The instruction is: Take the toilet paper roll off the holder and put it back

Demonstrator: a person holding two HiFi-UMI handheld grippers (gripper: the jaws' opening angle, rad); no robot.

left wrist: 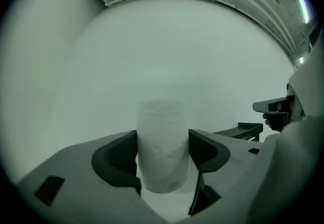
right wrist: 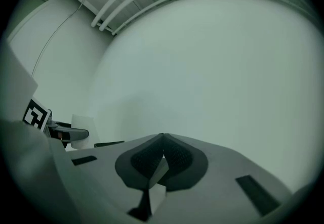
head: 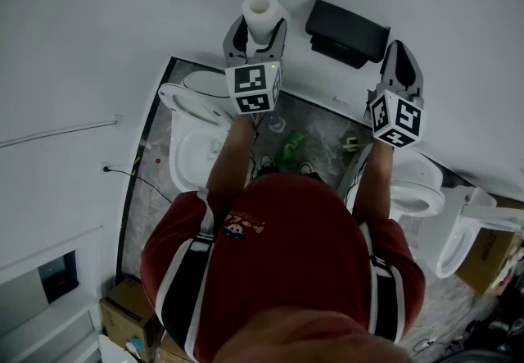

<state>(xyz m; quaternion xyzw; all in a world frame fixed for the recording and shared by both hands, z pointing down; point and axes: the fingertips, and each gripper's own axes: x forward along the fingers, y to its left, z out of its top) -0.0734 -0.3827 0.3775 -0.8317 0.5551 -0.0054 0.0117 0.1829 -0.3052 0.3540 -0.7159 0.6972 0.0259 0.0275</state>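
Note:
A white toilet paper roll [head: 260, 11] stands upright between the jaws of my left gripper [head: 259, 29], held up in front of the white wall. In the left gripper view the roll [left wrist: 162, 142] fills the gap and both dark pads press on its sides. The black wall holder [head: 347, 30] hangs to the right of the roll with nothing on it, and shows as a dark ledge [left wrist: 242, 129] in the left gripper view. My right gripper [head: 401, 58] is raised just right of the holder, its jaws shut [right wrist: 161, 140] on nothing.
Below stand several white toilets, one [head: 190, 120] under the left arm and another [head: 413, 189] at the right. Cardboard boxes [head: 131, 316] sit at the lower left. A cable [head: 123, 174] runs along the floor edge.

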